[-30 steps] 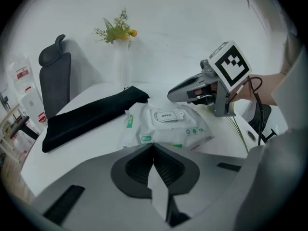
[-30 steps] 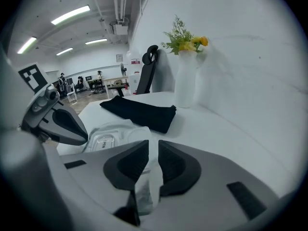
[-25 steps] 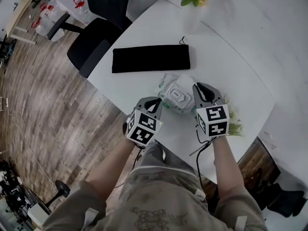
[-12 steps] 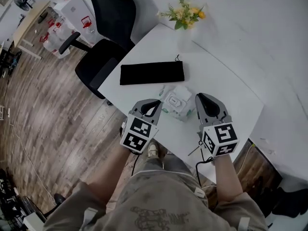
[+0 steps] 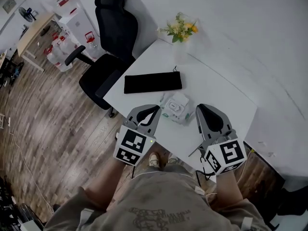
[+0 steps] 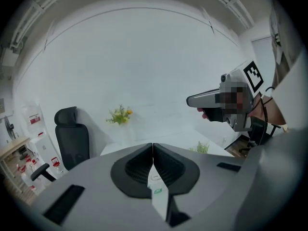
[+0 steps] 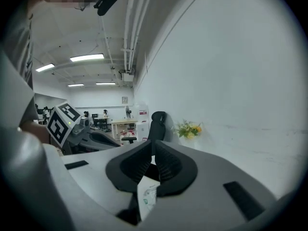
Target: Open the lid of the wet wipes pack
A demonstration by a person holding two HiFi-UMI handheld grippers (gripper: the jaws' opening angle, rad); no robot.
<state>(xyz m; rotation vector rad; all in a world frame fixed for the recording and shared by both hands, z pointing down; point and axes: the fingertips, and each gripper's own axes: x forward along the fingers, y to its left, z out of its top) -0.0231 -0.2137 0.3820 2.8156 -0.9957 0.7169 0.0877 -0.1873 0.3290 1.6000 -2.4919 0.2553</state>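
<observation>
Left claw [image 5: 157, 108] shut and empty, right claw [image 5: 198, 108] just closed with nothing in it, both above white desk [image 5: 219, 97], wet wipes pack [image 5: 176, 106] lying between them, near black pouch [image 5: 153, 82]

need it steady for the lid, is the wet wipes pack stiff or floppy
Probably floppy: the white and green film wet wipes pack looks crumpled. Its flat lid is likely the only stiff part. Flat, so unlikely to roll.

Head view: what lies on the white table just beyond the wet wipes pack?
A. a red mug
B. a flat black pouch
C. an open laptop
B: the black pouch lies flat on the table, just past the wet wipes pack.
</observation>
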